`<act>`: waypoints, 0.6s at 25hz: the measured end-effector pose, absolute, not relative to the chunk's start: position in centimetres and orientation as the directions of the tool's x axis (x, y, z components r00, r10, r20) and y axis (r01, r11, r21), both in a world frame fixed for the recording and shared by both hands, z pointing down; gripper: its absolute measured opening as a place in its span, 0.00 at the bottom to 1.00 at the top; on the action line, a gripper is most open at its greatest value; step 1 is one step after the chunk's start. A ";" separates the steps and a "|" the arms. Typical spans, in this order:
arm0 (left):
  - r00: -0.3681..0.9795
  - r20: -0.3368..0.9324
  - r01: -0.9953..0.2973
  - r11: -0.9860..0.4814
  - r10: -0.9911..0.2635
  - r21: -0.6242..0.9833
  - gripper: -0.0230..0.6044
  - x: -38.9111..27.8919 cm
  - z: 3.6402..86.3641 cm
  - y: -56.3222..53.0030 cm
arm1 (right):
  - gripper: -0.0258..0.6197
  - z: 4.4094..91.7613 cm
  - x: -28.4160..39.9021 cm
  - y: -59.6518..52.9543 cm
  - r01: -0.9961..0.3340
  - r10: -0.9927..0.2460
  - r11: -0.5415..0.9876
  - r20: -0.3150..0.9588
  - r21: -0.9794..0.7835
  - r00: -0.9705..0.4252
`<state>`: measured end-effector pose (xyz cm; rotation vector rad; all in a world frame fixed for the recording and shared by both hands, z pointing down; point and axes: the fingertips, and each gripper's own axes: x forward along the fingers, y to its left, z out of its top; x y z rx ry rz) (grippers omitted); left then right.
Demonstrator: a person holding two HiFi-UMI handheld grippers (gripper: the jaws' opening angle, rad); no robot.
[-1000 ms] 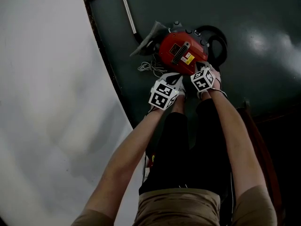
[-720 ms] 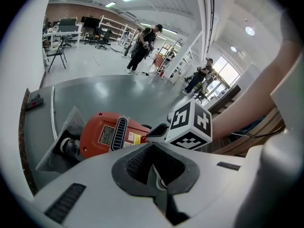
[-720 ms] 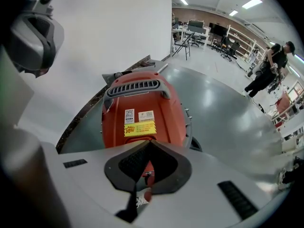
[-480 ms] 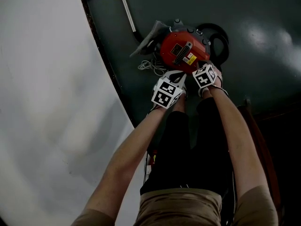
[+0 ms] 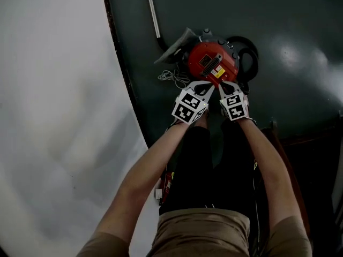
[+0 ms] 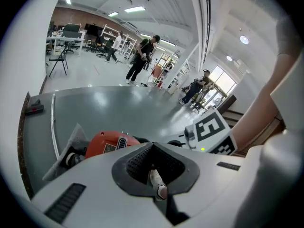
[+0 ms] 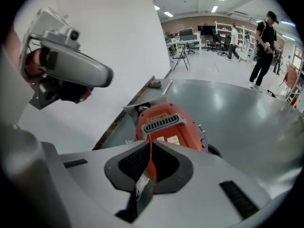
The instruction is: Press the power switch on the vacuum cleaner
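1. vacuum cleaner (image 5: 211, 62): red body on the dark floor, with its black hose (image 5: 249, 52) coiled at its far side.
2. left gripper (image 5: 205, 86) and right gripper (image 5: 227, 85): side by side at the vacuum cleaner's near edge, each with jaws together and nothing held.
3. step in hand: apparently the approach to the switch; contact with the casing cannot be told.
4. next move: probably one closed tip set down onto the switch, which cannot be picked out on the casing.

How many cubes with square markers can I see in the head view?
2. One cube rides on the left gripper, the other cube on the right gripper, side by side near the red vacuum cleaner. None seems hidden.
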<state>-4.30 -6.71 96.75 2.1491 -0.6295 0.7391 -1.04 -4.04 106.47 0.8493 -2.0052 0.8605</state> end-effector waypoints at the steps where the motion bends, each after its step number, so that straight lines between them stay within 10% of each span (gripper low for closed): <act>1: 0.713 0.670 -0.637 -0.588 -0.206 0.498 0.04 -4.4 95.6 -7.1 | 0.05 104.7 -1.4 -3.9 -0.783 -0.281 0.555 0.822 -0.281 -0.495; 15: 0.780 0.538 -0.594 -0.648 -0.319 0.477 0.04 -4.9 74.5 -5.7 | 0.05 80.3 -1.4 -6.0 -0.790 -0.541 0.578 0.628 -0.205 -0.559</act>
